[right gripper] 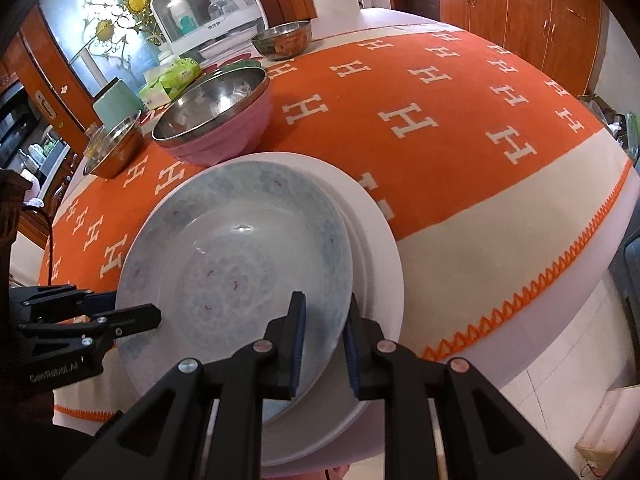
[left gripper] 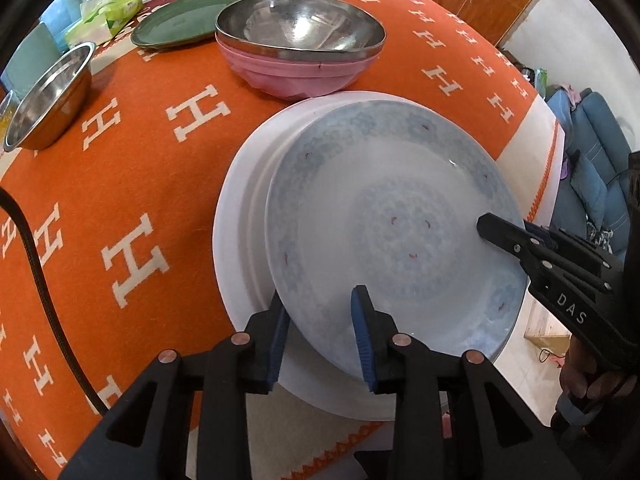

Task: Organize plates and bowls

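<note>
Steel bowl (left gripper: 48, 96) at far left on the orange tablecloth (left gripper: 132, 184); green plate (left gripper: 180, 20) behind; steel bowl nested in pink bowl (left gripper: 296, 76) mid-table. Blue-patterned plate (left gripper: 392, 216) lies on white plate (left gripper: 240, 240) at the near edge. Left gripper (left gripper: 320, 332) straddles the patterned plate's rim, jaws slack, not pinching. Right gripper (right gripper: 324, 340) likewise astride the opposite rim, pads apart.
</note>
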Available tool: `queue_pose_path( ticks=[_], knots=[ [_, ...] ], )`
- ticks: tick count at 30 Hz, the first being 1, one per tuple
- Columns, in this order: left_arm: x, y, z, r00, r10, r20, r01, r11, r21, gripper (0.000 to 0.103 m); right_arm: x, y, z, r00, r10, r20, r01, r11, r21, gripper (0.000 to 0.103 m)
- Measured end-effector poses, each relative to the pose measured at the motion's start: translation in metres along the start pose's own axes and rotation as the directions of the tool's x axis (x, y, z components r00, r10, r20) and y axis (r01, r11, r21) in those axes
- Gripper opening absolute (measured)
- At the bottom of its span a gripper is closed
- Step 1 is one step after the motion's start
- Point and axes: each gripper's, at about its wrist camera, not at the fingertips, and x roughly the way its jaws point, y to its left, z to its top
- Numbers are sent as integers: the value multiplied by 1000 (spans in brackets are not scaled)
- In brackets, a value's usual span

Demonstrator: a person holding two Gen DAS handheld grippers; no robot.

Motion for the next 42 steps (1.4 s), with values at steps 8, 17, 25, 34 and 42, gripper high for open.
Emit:
queue_pose_path(
  ticks=[8,17,25,34,42],
  knots=[
    [-11,1,0,1000,6,-26,-6,1000,16,42,2,6,7,998,-34,-44,32,998,-45,20],
    [-43,8,-5,997,32,63,-30,999,-29,54,-30,8,20,995,-68,74,75,992,-98,53],
    [-78,16,-22,983,88,164,-70,991,-113,66,-47,9,16,993,-71,93,83,988,-130,53],
    [-124,24,-38,953,140,270,-98,982,-164,74,-80,17,12,989,-39,146,62,986,-156,53],
    [-162,28,-23,922,177,343,-128,978,-162,81,-120,29,28,973,-47,226,94,975,-202,53]
  ],
)
